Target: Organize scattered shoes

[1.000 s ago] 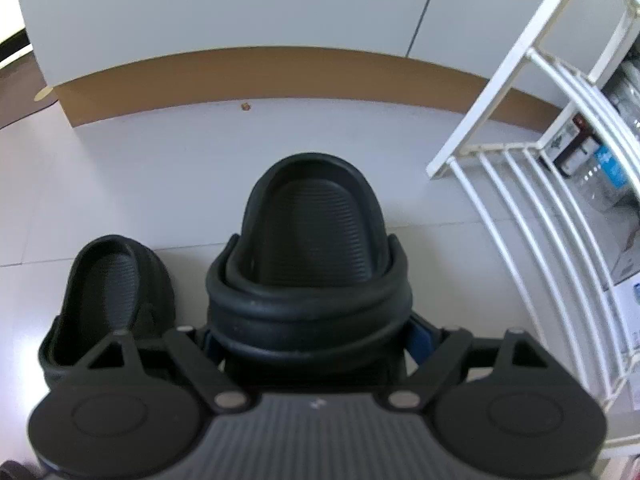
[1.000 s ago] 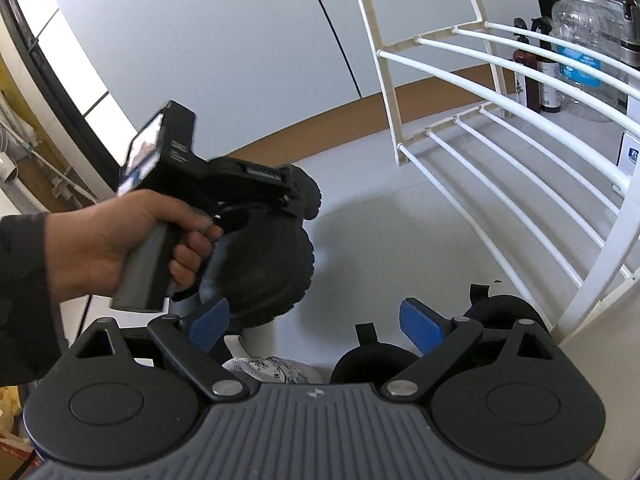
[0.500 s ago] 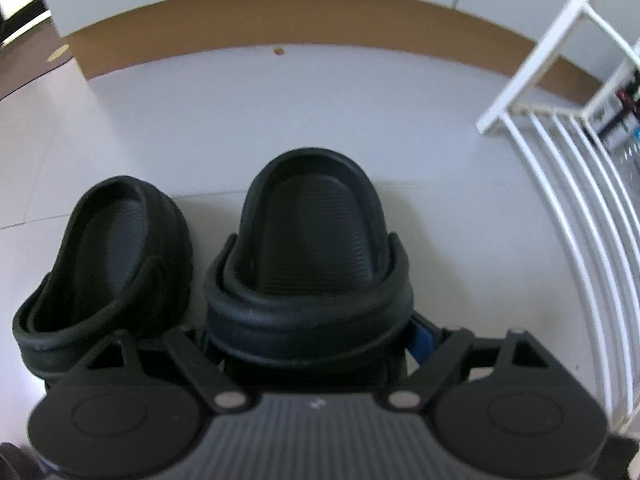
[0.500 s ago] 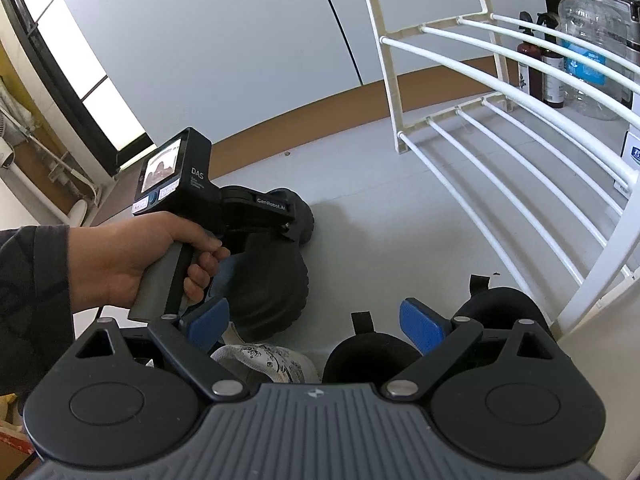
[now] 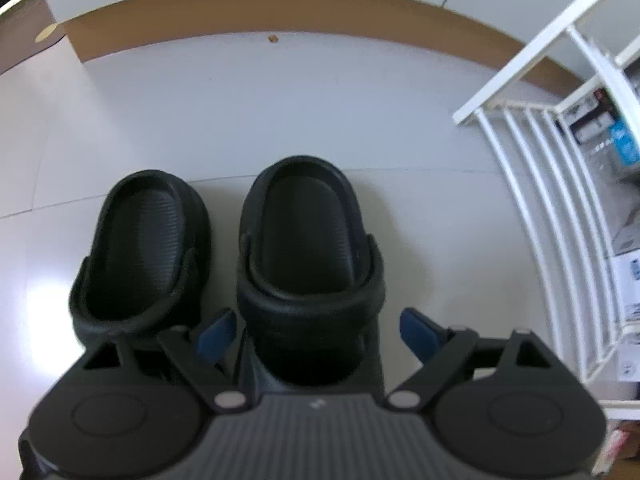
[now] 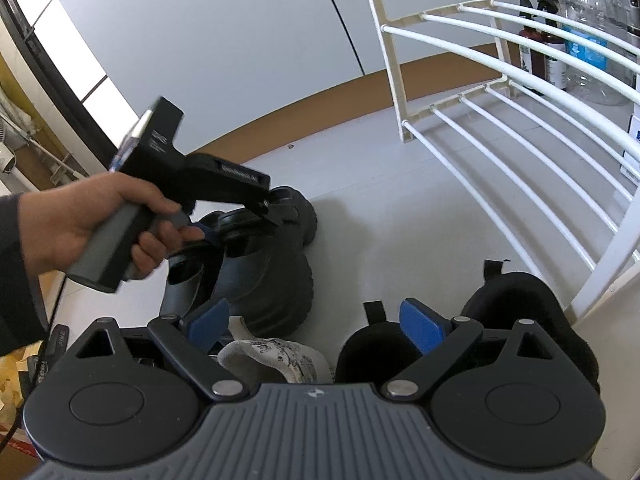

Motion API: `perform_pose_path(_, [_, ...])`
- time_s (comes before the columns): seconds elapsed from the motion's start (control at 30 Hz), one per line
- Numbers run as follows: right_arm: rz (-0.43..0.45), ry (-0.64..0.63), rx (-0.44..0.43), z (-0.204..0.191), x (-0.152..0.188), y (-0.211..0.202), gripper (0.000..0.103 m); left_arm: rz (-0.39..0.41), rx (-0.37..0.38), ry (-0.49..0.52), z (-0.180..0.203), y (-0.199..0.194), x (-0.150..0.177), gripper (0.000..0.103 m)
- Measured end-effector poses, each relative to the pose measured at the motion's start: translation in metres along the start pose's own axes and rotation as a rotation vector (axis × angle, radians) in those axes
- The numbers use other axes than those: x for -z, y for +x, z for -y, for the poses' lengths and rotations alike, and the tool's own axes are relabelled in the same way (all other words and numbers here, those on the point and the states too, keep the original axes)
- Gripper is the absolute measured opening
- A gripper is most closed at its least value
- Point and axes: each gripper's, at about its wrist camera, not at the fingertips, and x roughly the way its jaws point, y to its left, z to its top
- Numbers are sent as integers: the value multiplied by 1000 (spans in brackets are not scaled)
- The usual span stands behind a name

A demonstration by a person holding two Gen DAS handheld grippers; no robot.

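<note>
On the pale tiled floor (image 5: 280, 92), two black rubber clogs sit side by side, toes toward the brown skirting board (image 5: 256, 8).

Left gripper (image 5: 316, 330): jaws opening, blue pads clear of the right-hand black clog (image 5: 308, 248), which sits between them; pads not pressing. Left-hand black clog (image 5: 144, 248) just beside it, nearly touching. White wire shoe rack (image 5: 560, 208) off to the right, near the pair. Right gripper (image 6: 316, 324): jaws apart, nothing clamped, hovering over a white patterned shoe (image 6: 276, 356) and a pair of black shoes with pull tabs (image 6: 372, 344) next to the rack foot. Right view also shows a hand (image 6: 92, 224) on the left gripper's grey handle above the clogs.
</note>
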Motion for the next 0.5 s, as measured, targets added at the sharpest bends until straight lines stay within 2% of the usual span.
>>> perform_pose_path(0.13, [0,-4,-8,-8,-1,3,95,40,37,28,-10,-31,8,93])
perform_pose_path(0.27, [-2,-17,-12,-15,-2,6,95,107,22,63,-22,-45,26,95])
perform_pose_path(0.33, [2,-30,-11,-19,-3,7,95,199,-7,63,-36,-61,39,94])
perform_pose_path(0.5, [25,-52,1,-31,-9,11,95,263,-22,73,-62,-88,65,94])
